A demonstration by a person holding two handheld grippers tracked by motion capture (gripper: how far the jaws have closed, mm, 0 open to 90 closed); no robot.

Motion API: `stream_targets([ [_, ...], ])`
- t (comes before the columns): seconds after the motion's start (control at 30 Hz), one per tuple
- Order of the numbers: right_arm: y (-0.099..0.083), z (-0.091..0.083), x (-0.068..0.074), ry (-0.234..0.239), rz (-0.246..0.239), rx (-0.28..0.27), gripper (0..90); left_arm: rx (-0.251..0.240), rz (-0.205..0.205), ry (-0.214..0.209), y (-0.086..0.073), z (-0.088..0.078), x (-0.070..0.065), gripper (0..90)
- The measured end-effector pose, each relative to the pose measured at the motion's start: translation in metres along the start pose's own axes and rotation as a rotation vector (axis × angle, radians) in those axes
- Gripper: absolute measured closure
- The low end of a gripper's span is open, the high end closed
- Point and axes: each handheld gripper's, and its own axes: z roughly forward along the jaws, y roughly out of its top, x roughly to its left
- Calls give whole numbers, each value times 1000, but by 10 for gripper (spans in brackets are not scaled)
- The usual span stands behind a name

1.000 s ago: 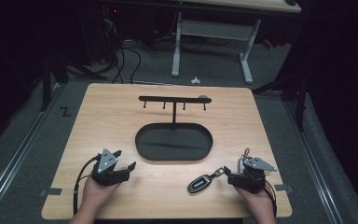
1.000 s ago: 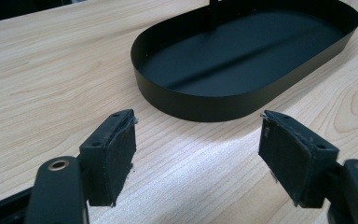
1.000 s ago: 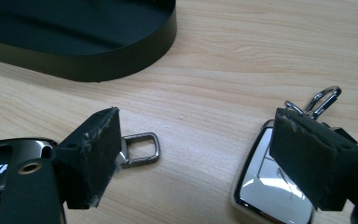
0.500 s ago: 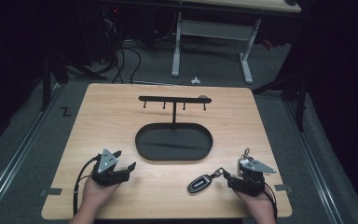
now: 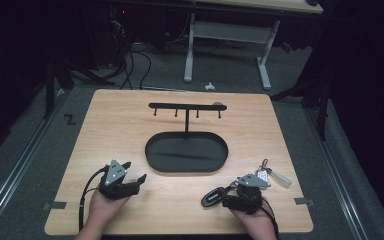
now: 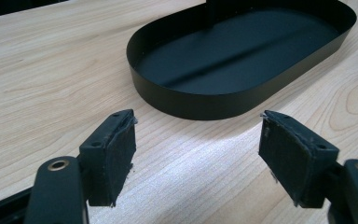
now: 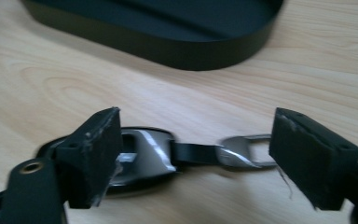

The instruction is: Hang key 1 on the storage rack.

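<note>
A black car key fob [image 5: 212, 197] lies on the wooden table [image 5: 130, 125] near the front edge. A short strap and metal ring [image 7: 242, 154] join it to keys with a white tag [image 5: 272, 176]. My right gripper [image 5: 230, 194] hovers low over the fob [image 7: 140, 158]. Its jaws have just been opening and now stand open, with the strap between them, untouched by the pads. My left gripper [image 5: 132, 175] rests open at the front left, nothing between its fingers [image 6: 116, 149]. Just ahead of my left gripper [image 6: 198, 140] is the black oval tray [image 6: 196, 100].
The oval tray [image 5: 220, 162] sits mid-table and carries a post with a hook bar [image 5: 186, 106] across its top. Bare wood surrounds the tray. Beyond the far edge are a desk frame [image 5: 227, 32], cables and dark floor.
My right gripper has slid left toward the fob, uncovering the keys and white tag to its right. The fob and the left gripper have stayed where they were.
</note>
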Motion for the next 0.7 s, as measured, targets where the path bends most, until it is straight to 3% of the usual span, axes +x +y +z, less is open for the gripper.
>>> stream_targets([
  [0.1,0,2,9,-6,-38,12,158,2,7,-1,0,-1,1,275],
  [0.33,-3,10,10,-13,-44,49,160,4,-3,0,-1,-1,3,274],
  [0.4,-5,11,11,-23,-76,64,163,6,-2,-4,-1,0,2,275],
  [0.7,-12,5,1,-36,-56,74,169,11,13,-11,0,3,-1,275],
])
